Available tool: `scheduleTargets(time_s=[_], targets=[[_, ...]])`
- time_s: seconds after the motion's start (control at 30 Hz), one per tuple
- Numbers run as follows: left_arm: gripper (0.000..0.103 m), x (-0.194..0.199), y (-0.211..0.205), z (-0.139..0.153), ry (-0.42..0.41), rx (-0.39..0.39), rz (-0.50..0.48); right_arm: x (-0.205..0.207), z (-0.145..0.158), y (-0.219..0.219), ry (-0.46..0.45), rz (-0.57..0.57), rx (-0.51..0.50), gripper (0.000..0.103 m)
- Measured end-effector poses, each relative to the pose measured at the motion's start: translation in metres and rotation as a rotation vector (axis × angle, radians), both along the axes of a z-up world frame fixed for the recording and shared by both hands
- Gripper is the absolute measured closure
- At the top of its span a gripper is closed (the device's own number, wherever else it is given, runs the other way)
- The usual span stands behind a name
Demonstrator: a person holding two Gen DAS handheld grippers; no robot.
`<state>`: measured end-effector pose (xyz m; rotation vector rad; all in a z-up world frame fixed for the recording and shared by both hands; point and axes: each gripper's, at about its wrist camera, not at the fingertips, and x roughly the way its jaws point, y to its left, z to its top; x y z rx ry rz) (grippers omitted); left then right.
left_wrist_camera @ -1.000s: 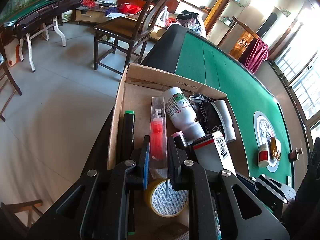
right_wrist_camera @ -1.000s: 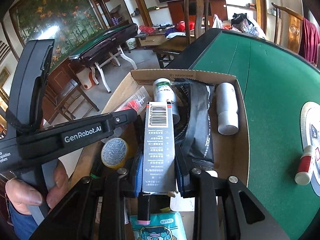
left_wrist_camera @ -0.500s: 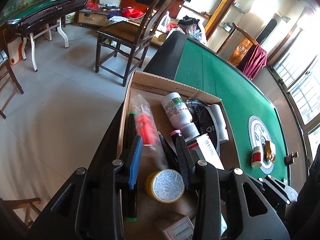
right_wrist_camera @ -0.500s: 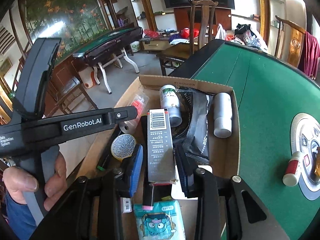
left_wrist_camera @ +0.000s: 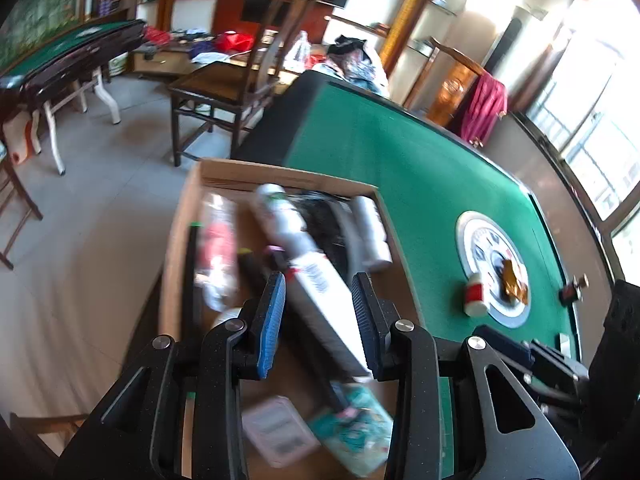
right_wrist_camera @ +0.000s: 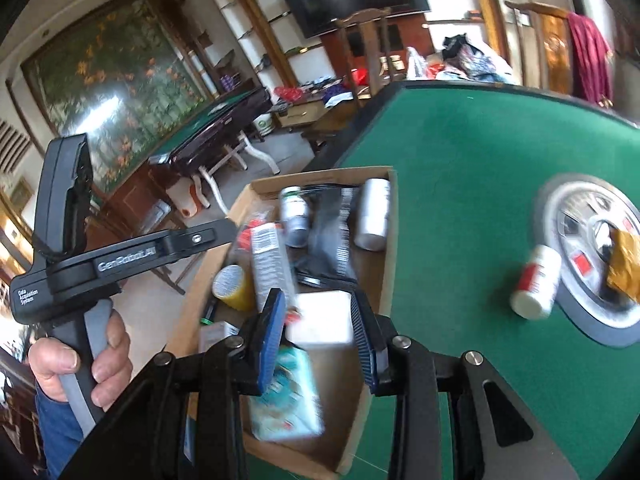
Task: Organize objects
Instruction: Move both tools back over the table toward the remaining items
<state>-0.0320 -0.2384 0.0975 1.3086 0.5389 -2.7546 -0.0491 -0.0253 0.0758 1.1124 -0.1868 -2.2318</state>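
Observation:
A cardboard box [left_wrist_camera: 176,240] [right_wrist_camera: 388,256] sits at the corner of a green table and holds several items: a grey barcode carton [left_wrist_camera: 328,312] [right_wrist_camera: 272,264], a white bottle [left_wrist_camera: 284,224], a grey cylinder [right_wrist_camera: 374,214], a red-filled clear packet [left_wrist_camera: 218,244], a yellow tape roll [right_wrist_camera: 232,286]. My left gripper [left_wrist_camera: 319,322] is open and empty above the carton. My right gripper [right_wrist_camera: 318,334] is open and empty above the box's near end. On the felt lie a small red-and-white bottle [left_wrist_camera: 475,299] [right_wrist_camera: 536,286] and a gold packet [left_wrist_camera: 514,282] [right_wrist_camera: 624,264].
A round metal hub [right_wrist_camera: 576,240] is set in the green table [left_wrist_camera: 420,168]. A wooden chair [left_wrist_camera: 224,96] stands beyond the box on the tiled floor. A second green table [left_wrist_camera: 60,56] stands at the far left. The left hand-held device [right_wrist_camera: 80,264] shows in the right wrist view.
Both grippers let go: the left released the red packet, the right released the barcode carton. Both have opened wide, pulled back and swung right toward the open felt.

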Motion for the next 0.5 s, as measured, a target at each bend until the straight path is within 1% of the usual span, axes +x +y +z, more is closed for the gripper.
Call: scheduleTargets(time_s=[0.1,0.17,0.37,0.5], targets=[[0.069,-0.004,0.028,0.0,-0.008,-0.018,-0.038,-0.003,-0.006,0.034,-0.013,-0.045,-0.008,0.068],[0.069,-0.009,0.049,-0.002,-0.018,-0.026,-0.068,-0.005,-0.013,0.057,-0.024,-0.076,-0.011,0.065],[0.069,-0.023,0.114,-0.016,-0.056,-0.055,-0.172,-0.01,-0.034,0.13,-0.06,-0.163,-0.015,0.065],[0.069,-0.034,0.155,-0.028,-0.085,-0.067,-0.234,-0.014,-0.04,0.177,-0.081,-0.243,-0.061,0.065]])
